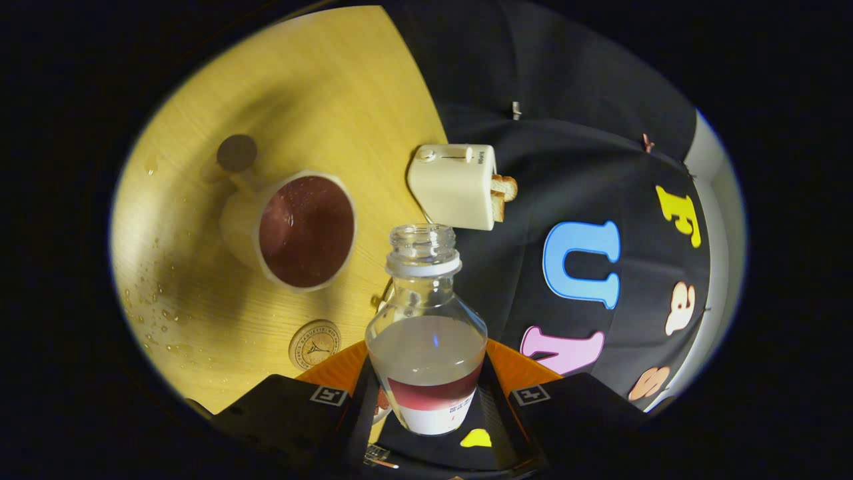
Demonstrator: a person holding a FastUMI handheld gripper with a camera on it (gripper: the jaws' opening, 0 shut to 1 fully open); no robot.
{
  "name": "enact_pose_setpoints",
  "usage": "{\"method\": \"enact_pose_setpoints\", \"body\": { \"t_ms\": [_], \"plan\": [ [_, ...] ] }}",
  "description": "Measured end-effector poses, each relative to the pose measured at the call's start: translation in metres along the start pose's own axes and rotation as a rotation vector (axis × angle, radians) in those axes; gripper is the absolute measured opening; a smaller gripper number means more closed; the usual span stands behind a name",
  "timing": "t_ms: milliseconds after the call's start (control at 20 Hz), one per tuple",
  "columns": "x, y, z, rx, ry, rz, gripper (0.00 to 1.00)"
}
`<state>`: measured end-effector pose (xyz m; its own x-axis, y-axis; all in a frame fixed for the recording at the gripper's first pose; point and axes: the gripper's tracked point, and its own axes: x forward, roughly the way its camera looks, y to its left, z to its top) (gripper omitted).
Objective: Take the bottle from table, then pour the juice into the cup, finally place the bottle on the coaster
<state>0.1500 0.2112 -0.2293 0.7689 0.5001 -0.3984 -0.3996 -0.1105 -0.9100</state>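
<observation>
My gripper is shut on a clear glass bottle, with a finger pressing on each side of its lower body. The bottle has no cap, carries a red and white label, and holds pale liquid up to about its shoulder. Its open mouth points ahead, level with the table's edge. Beyond the fingers and to the left, a cream cup with a dark red inside stands on the wooden table. The whole scene looks tilted. A round wooden coaster lies on the table just ahead of the left finger.
A cream toaster with bread slices in it stands near the table's edge, just beyond the bottle's mouth. A small dark round disc lies past the cup. Water droplets dot the table left of the coaster.
</observation>
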Motion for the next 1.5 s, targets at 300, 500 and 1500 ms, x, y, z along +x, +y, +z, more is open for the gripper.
{"method": "enact_pose_setpoints", "body": {
  "t_ms": [300, 500, 1500],
  "plan": [
    [-0.008, -0.003, -0.022, 0.411, 0.003, 0.039, 0.74],
    [-0.011, -0.010, -0.038, 0.715, -0.019, 0.024, 0.74],
    [0.009, -0.028, -0.102, 1.509, -0.175, -0.180, 0.74]
  ]
}}
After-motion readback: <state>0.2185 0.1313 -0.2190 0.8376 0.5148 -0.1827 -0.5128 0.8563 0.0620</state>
